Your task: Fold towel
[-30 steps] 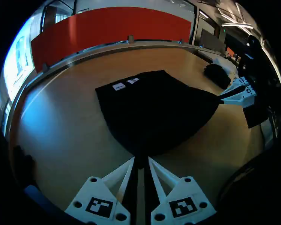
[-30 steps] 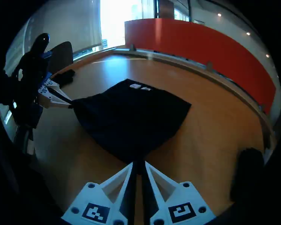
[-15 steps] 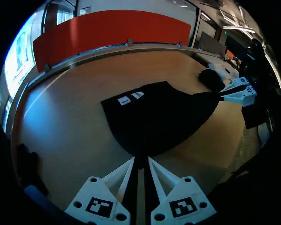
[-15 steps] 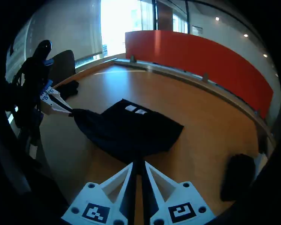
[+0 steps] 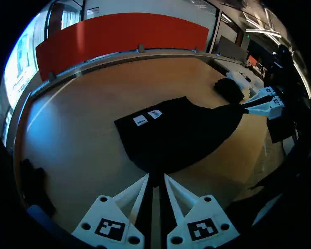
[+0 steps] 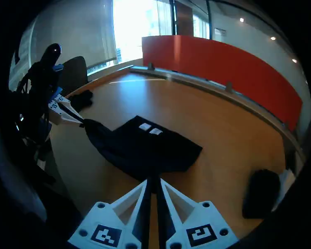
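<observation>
While left tongs and right tongs clamp the black towel by lifted corners, laying them across looks next.

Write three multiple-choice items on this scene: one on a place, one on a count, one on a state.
1. Where do the small white labels lie? A. on the black cloth towel B. on bare wood C. on the red wall
2. How many white labels are there? A. one B. two C. four
3. How is the left claw? A. open above the towel B. empty on the table C. shut on the towel's edge
Answers: A, both labels sit on the dark cloth; B, two white patches lie side by side; C, it is closed with cloth pinched in it.
</observation>
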